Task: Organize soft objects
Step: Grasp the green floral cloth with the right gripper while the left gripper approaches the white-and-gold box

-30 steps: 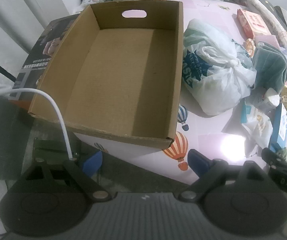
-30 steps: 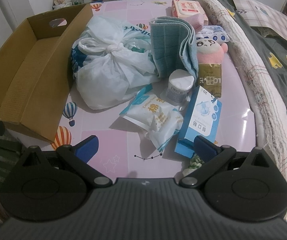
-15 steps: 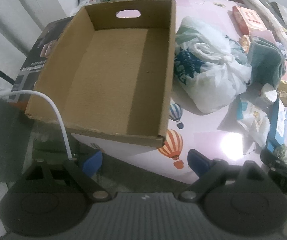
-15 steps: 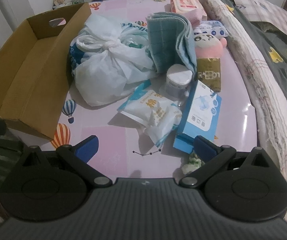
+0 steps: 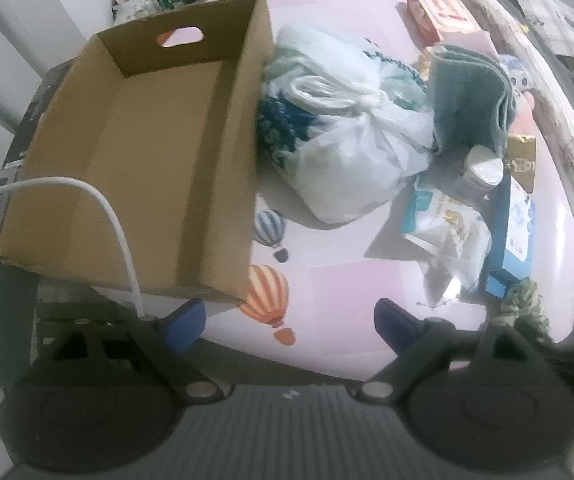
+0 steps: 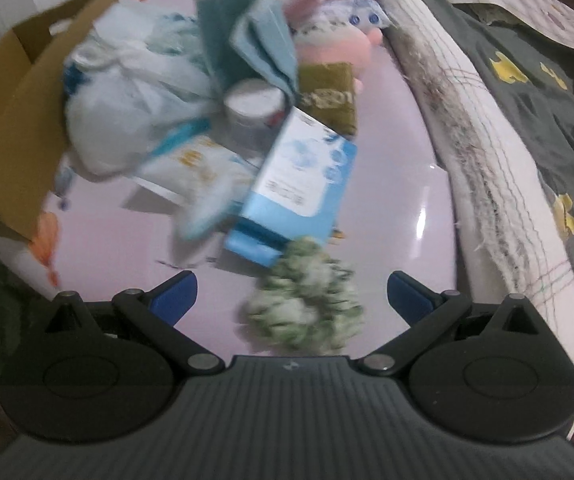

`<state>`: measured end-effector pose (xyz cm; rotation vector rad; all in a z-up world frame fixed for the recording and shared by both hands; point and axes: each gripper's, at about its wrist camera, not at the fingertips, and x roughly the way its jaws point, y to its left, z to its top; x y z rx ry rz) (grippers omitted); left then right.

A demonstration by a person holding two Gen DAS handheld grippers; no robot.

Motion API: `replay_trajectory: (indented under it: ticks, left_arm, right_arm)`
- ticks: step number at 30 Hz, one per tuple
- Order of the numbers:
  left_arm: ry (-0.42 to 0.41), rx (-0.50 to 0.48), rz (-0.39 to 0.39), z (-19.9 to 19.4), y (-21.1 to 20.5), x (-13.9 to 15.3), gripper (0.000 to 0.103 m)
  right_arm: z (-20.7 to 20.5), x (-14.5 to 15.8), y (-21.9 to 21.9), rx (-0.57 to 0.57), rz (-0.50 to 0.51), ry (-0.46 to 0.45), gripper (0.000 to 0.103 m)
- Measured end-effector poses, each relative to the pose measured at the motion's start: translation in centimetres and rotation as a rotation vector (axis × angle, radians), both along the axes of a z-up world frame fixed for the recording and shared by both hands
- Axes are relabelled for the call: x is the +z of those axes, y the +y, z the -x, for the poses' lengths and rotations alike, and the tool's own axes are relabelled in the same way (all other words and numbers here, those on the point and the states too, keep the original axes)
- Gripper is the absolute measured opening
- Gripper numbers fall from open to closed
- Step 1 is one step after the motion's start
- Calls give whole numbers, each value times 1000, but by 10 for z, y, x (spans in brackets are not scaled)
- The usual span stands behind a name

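An empty cardboard box stands at the left of the pink table. Beside it lie a tied white plastic bag, a folded teal towel, a wipes pack and a blue box. My left gripper is open over the table's near edge, by the box's near right corner. My right gripper is open too, and a green-white fluffy scrunchie lies on the table between its jaws, untouched. A pink plush toy lies behind the towel.
A white-lidded jar, an olive packet and an orange-pink box crowd the table's far right. A rolled blanket and dark bedding border the right side. A white cable arcs before the cardboard box.
Both grippers moved right and lower toward the table. The scrunchie, earlier just peeking past the right finger, now lies between the right gripper's open jaws. The box slid left in the left view.
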<state>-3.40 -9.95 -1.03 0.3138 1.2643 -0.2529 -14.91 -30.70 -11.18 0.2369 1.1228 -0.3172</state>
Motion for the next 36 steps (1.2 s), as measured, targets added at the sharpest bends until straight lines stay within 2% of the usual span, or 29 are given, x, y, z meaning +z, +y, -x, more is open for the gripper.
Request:
replay_trajectory:
  ticks: [3, 8, 9, 10, 12, 15, 23, 30, 36]
  left_arm:
    - [19, 4, -13, -1, -13, -9, 90]
    - [37, 17, -38, -5, -33, -18, 86]
    - [38, 18, -41, -6, -37, -20, 86]
    - [39, 19, -43, -8, -42, -21, 86]
    - [42, 20, -43, -10, -52, -23, 84]
    - [47, 22, -32, -13, -65, -26, 82]
    - [67, 26, -21, -19, -92, -41, 75]
    - [83, -39, -21, -10, -113, -55, 72]
    - [102, -93, 25, -1, -138, -62, 68]
  right_arm:
    - [-5, -30, -15, 72, 3, 41, 101]
    - [-16, -65, -29, 214, -42, 93, 91]
    - [-17, -66, -30, 248, -35, 83, 84]
    - [-18, -65, -31, 274, -32, 75, 66]
    - [-20, -62, -38, 297, -69, 68, 44]
    - [-24, -58, -62, 265, -156, 71, 33]
    - [-38, -37, -137, 153, -177, -6, 32]
    - [-48, -30, -166, 117, -183, -67, 32]
    - [-43, -15, -185, 65, -194, -134, 32]
